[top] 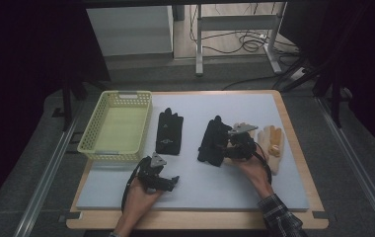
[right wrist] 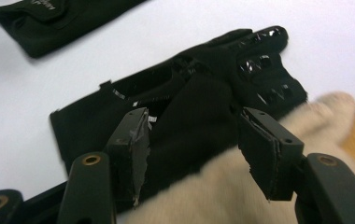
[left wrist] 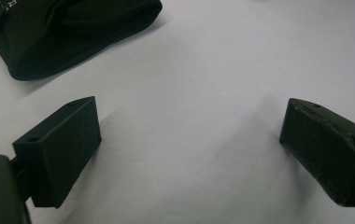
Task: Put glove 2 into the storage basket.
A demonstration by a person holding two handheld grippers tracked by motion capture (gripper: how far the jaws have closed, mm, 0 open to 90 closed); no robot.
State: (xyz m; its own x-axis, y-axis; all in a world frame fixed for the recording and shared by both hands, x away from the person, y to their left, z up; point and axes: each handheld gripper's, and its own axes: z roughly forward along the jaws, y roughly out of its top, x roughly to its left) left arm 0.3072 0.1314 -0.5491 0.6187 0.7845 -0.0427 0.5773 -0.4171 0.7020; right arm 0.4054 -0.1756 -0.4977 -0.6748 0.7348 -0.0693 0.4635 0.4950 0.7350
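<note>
Yellow basket sits at the left of the grey table, long side running away from the person; no contents visible from the high view.

Just right of the basket: first black glove, flat on the table, fingertips pointing away from the person. Its cuff end also appears in the upper left of the left gripper view.

Near the front edge, below basket and first glove: left gripper, held in the left hand, lying low over bare table and pointing right. Left gripper view: its fingers are spread wide, nothing between them, bare table under the gap.

Centre-right: second black glove, flat, tilted slightly, fingertips away from the person. In the right gripper view it lies across the middle, with shiny patches on the fingertips.

Right gripper, in the right hand, is at the right edge of the second black glove. Right gripper view: its fingers stand partly spread, straddling a raised fold of the black glove. Whether the pads press on the fabric I cannot tell.

Far right: cream and orange glove, touching the second black glove's right edge; it runs under the right gripper.
</note>
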